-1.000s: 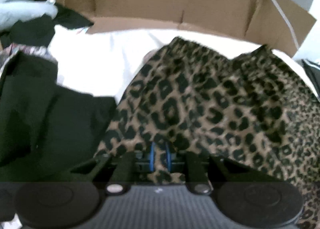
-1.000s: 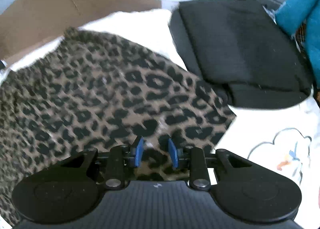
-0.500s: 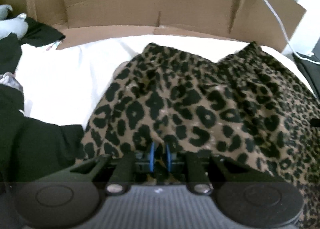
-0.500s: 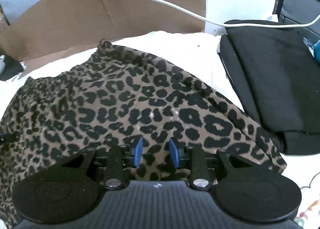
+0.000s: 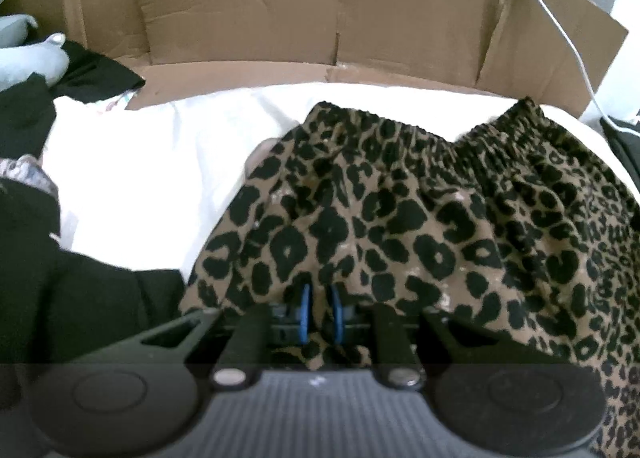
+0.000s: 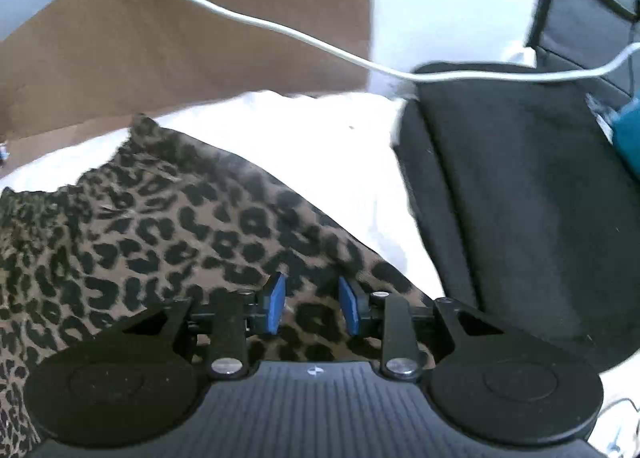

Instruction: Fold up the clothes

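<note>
I had the leopard-print skirt (image 5: 420,218) spread on the white sheet (image 5: 160,178), its gathered waistband (image 5: 400,130) at twelve o'clock from my left gripper (image 5: 320,314) and its hem at six, under both tools; the garment's long axis therefore ran from six to twelve, waistband pointing away from me toward the cardboard wall (image 5: 280,10); my left gripper's blue pads sat narrow with a pinch of hem cloth bunched between them, so I judged it was holding the skirt; my right gripper (image 6: 312,308) stood with its pads well apart over the hem (image 6: 312,322), and the cloth under them looked flat, not clamped; as for progress, the skirt lay open in what seemed a single spread, though I could not tell whether it was already doubled once; a black folded garment (image 6: 520,218) lay at two o'clock from the right gripper, just beside the skirt's edge, looking finished; dark clothes (image 5: 60,298) were heaped at nine o'clock from the left gripper, seemingly yet to be folded
</note>
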Demonstrator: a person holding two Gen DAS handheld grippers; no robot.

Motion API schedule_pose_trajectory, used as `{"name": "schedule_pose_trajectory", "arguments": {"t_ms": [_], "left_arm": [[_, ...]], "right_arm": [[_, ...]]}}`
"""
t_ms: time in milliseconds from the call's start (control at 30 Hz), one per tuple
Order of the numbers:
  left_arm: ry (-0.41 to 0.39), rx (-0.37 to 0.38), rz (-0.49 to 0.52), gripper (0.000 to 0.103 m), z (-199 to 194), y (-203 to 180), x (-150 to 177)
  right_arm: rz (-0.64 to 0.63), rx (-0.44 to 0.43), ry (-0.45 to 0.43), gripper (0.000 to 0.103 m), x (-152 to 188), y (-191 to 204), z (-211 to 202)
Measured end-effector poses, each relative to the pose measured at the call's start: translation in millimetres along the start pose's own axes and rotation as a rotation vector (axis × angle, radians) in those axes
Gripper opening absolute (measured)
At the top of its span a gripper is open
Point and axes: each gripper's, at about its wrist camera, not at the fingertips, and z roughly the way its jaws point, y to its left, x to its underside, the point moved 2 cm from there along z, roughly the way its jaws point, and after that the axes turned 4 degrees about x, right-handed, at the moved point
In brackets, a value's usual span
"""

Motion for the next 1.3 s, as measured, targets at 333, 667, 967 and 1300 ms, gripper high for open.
{"name": "schedule_pose_trajectory", "arguments": {"t_ms": [333, 667, 967, 1300], "left_arm": [[-0.022, 0.025, -0.010, 0.014, 12.4, 0.6, -14.8], [-0.030, 0.040, -0.013, 0.014, 5.3, -2.2, -12.9], [-0.042, 0.115, 0.053, 0.014, 1.7, -28.6, -14.2], [-0.086, 0.224, 0.131, 0.014, -15.6, -56.9, -18.4]], "right_arm": [[-0.052, -0.137, -0.010, 0.038, -30.5, 65.2, 10.9], [-0.115, -0.142, 0.008, 0.039, -30.4, 92.3, 34.2], [-0.129, -0.034, -0.017, 0.039, -41.7, 74.0, 38.1], [-0.131, 0.009, -0.021, 0.038, -47.8, 58.3, 36.1]]}}
